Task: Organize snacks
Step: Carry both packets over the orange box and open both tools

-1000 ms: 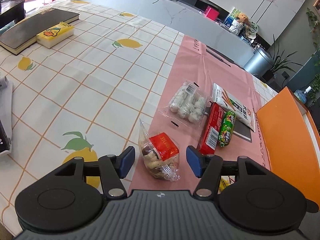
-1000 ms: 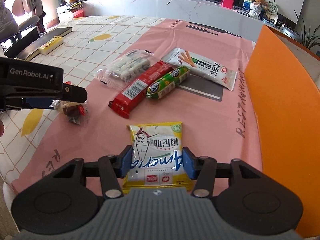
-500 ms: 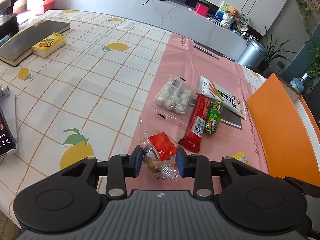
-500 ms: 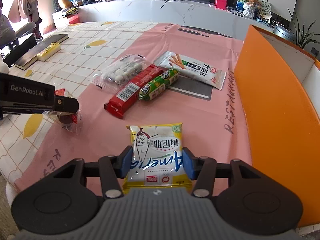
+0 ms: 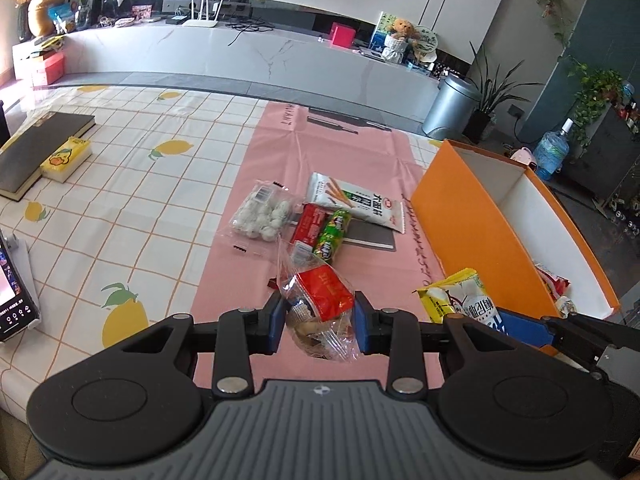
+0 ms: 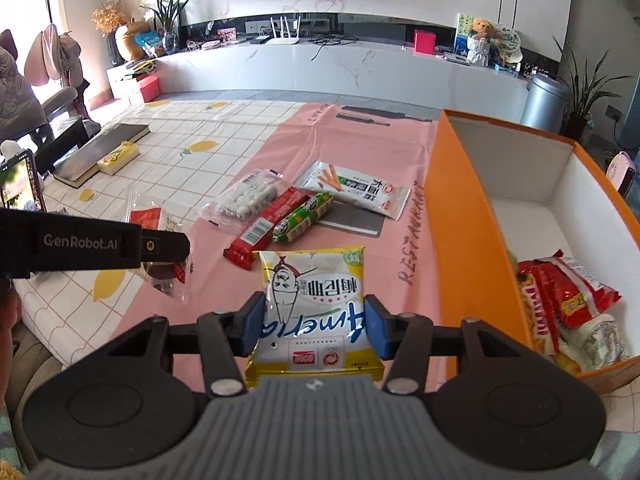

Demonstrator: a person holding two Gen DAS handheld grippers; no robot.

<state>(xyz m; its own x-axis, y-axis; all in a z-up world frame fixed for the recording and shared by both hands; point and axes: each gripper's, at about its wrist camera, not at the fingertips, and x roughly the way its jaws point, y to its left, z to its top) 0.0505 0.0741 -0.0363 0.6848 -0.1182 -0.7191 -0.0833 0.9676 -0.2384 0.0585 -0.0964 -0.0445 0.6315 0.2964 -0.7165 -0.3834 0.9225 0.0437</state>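
On the far left of the desk (image 5: 132, 184) lie one dark book (image 5: 36, 148) and one yellow pack (image 5: 66, 159) touching its side. On the pink mat (image 5: 320, 148) four snacks lie close together: a clear bag of white balls (image 5: 262, 216), a red bar (image 5: 310, 224), a green roll (image 5: 332, 234) lying along the bar, and a white stick-biscuit packet (image 5: 358, 202) beyond them.

The left gripper (image 5: 318, 322) has its fingers clamped on a clear crinkled bag (image 5: 320, 304) with a red label and brownish pieces inside — it hangs above the mat, clear of the surface.

The right gripper (image 6: 314, 326) has its fingers clamped on the sides of a yellow-and-white packet (image 6: 314, 304), printed with a cartoon figure and blue lettering, also lifted off the mat.

At the right stands one orange box (image 6: 464, 216) with white inner walls — in its near end lie red wrappers (image 6: 564, 292) and some pale and yellow ones; how many, I cannot tell.
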